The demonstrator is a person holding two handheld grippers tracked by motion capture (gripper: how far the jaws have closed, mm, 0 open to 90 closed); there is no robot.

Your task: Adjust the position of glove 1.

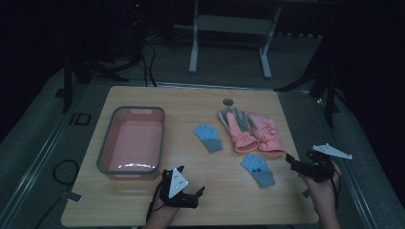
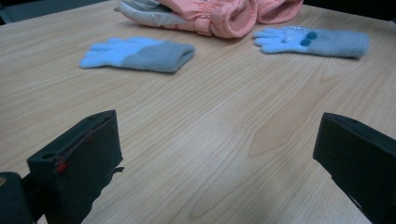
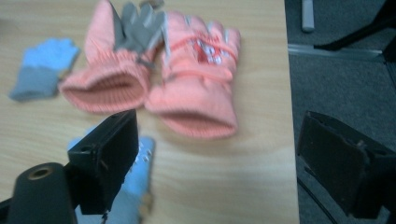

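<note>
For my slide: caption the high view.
Two open grippers, left and right, flank blue knit gloves beside a pink plastic basin.

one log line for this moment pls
left gripper: open, empty, near table edge | right gripper: open, empty, beside near blue glove | pink gloves: on table | bin: empty

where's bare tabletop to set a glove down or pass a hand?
Free: the near strip between the left gripper and the near blue glove; the far edge behind the pink tub. Crowded: the right half, where the pink gloves touch, with the far blue glove beside them.
</note>
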